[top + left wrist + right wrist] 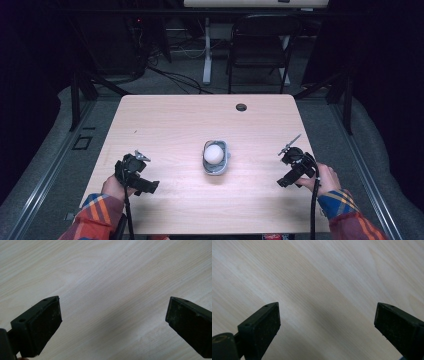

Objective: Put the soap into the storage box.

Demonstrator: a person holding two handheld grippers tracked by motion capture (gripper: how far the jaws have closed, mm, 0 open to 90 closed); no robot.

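Note:
A white ball (pixel 214 153) sits in a small grey holder (pixel 216 167) at the middle of the light wooden table (pixel 175 120). My left gripper (pixel 148 187) rests low at the table's left front, well apart from the holder. In the left gripper view it (pixel 113 317) is open, with bare wood between its fingers (pixel 42 325). My right gripper (pixel 285 181) sits at the right front, equally far from the holder. Its own view shows it (pixel 327 320) open as well, with nothing between its pads (pixel 264 327).
A round cable hole (pixel 241 107) lies near the table's far edge. A dark folding chair (pixel 260 47) and a white desk leg (pixel 207 50) stand behind the table, with cables on the floor. Plaid sleeves (pixel 97 215) come in at the bottom corners.

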